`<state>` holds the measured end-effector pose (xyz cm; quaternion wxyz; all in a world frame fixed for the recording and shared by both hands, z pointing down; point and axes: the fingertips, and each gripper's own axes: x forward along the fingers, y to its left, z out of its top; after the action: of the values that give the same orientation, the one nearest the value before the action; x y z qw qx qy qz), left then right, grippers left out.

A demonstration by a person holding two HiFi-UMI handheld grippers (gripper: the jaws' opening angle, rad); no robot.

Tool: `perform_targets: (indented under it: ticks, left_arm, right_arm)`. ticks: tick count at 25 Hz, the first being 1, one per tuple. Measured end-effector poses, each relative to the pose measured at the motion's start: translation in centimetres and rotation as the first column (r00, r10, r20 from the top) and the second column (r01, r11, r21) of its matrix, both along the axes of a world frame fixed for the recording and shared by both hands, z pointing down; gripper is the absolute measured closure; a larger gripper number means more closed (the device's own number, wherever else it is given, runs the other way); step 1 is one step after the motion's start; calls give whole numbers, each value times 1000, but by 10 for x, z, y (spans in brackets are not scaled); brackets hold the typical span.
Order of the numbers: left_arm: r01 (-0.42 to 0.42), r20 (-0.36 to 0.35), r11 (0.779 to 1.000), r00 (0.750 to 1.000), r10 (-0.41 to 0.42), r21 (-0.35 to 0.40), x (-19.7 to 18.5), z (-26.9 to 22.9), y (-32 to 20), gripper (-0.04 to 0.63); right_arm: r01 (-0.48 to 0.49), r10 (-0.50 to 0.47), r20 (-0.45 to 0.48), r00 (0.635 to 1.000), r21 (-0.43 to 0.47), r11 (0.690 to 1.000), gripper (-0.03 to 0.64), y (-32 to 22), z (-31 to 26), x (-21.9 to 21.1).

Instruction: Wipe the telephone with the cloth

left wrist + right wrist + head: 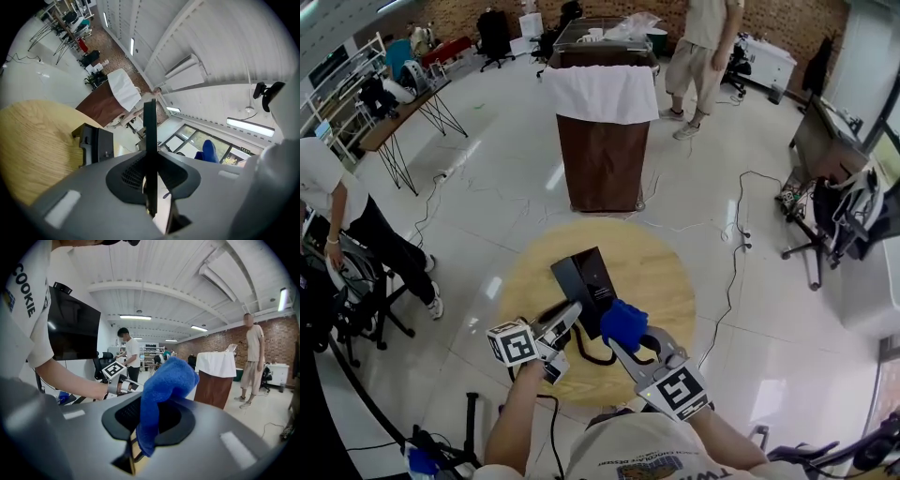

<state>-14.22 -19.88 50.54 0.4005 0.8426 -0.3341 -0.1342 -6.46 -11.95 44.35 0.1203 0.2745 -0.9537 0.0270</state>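
Blue cloth [623, 322] sits pinched in the right tongs [626, 339], just beside the black telephone [586, 281] on the wooden surface [661, 267]. The left tongs [572, 314] clamp a thin black part, probably its handset [150, 136]. Keep that steady and sweep the cloth flat along it.

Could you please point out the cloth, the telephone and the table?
cloth [164, 380]: right gripper view, bunched top fold.
telephone [584, 277]: head view, black body.
table [661, 272]: head view, bare wooden top.
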Motion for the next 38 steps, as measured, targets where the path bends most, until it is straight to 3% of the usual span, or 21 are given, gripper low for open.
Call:
perform_targets:
  ticks: [6, 16, 38]
  left_arm:
    - [-3, -18, 998, 1000, 4, 61, 12, -47, 19, 534]
    - [1, -44, 997, 999, 2, 77, 24, -65, 41, 534]
    - [-49, 108, 989, 994, 34, 139, 46, -70, 73, 534]
  right_arm:
    - [31, -32, 19, 999, 49, 998, 557, 16, -26, -3]
    - [75, -76, 4, 997, 65, 995, 557, 33, -19, -11]
    - [95, -104, 28, 994, 218, 971, 555, 9, -78, -21]
